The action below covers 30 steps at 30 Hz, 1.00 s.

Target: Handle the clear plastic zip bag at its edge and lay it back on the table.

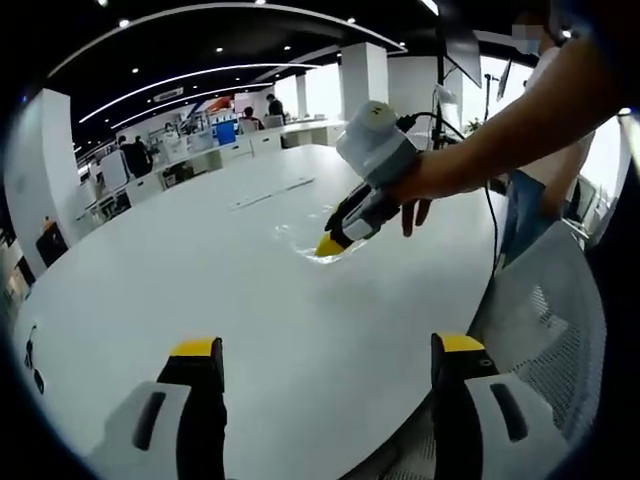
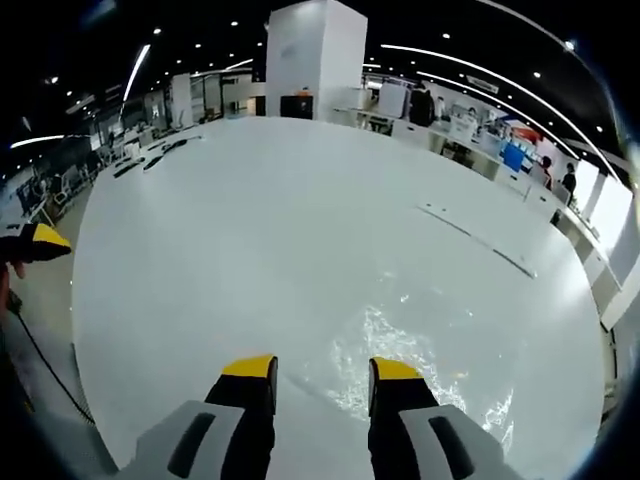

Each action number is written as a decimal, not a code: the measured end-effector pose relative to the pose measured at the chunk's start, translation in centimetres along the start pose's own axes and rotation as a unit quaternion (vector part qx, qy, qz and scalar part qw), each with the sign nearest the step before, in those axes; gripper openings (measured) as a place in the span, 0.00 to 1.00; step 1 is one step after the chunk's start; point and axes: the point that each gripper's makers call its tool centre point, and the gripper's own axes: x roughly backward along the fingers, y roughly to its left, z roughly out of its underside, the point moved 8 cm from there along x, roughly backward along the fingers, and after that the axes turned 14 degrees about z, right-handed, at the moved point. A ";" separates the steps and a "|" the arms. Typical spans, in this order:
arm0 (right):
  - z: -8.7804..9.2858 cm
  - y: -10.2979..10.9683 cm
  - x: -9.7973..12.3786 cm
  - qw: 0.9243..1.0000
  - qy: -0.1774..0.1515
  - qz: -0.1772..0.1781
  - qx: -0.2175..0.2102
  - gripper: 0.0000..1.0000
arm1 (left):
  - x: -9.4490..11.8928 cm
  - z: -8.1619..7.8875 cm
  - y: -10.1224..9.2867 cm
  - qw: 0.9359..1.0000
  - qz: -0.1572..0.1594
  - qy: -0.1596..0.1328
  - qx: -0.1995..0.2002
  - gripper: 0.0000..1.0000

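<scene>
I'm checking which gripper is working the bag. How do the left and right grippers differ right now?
The right gripper is down at the clear zip bag on the white table, jaws open with the bag's edge between them; the left gripper is held back over the table's near edge, away from the bag. The left's jaws are spread wider than the right's. Both have yellow-tipped black jaws.

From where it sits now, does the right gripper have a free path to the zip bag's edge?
Probably yes: the right gripper is open right at the clear zip bag, which lies flat on the white table with nothing between.
</scene>
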 end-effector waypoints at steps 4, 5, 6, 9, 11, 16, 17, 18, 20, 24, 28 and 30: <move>0.4 0.6 -0.3 1.000 0.008 -0.003 0.003 0.31 | 0.0 0.0 0.1 1.000 0.002 0.006 -0.006 0.84; 0.5 0.6 -0.5 1.000 0.014 0.000 -0.002 0.29 | 0.0 0.1 0.1 1.000 0.002 0.007 -0.005 0.84; 0.6 0.6 -0.7 1.000 0.014 0.002 -0.005 0.28 | 0.0 0.1 0.1 1.000 0.003 0.008 -0.005 0.84; 0.5 0.6 -0.7 1.000 0.014 0.005 -0.020 0.28 | 0.0 0.1 0.2 1.000 0.002 0.008 -0.004 0.84; 0.6 0.6 -1.1 1.000 0.018 0.004 -0.025 0.29 | 0.0 0.0 0.1 1.000 0.003 0.009 -0.003 0.83; 0.6 0.6 -1.4 0.999 0.022 0.012 -0.038 0.29 | -0.1 0.0 0.2 1.000 0.004 0.013 -0.005 0.83; 0.7 0.7 -1.6 0.999 0.024 0.014 -0.044 0.29 | -0.1 0.0 0.2 1.000 0.003 0.014 -0.005 0.83; 0.8 0.7 -1.7 0.998 0.027 0.014 -0.049 0.29 | -0.1 -0.1 0.2 1.000 0.003 0.013 -0.005 0.83; 0.9 0.8 -2.0 0.998 0.029 0.014 -0.053 0.28 | -0.1 -0.2 0.3 1.000 0.002 0.012 -0.005 0.83; 1.1 1.1 -2.5 0.997 0.036 0.012 -0.060 0.28 | -0.1 -0.2 0.4 1.000 0.002 0.014 -0.006 0.83; 1.1 1.3 -2.5 0.997 0.040 0.011 -0.061 0.28 | 0.1 -0.1 0.5 1.000 0.001 0.016 -0.006 0.83; 1.2 1.4 -2.8 0.997 0.047 0.007 -0.062 0.25 | 0.2 -0.1 0.5 1.000 -0.001 0.015 -0.004 0.83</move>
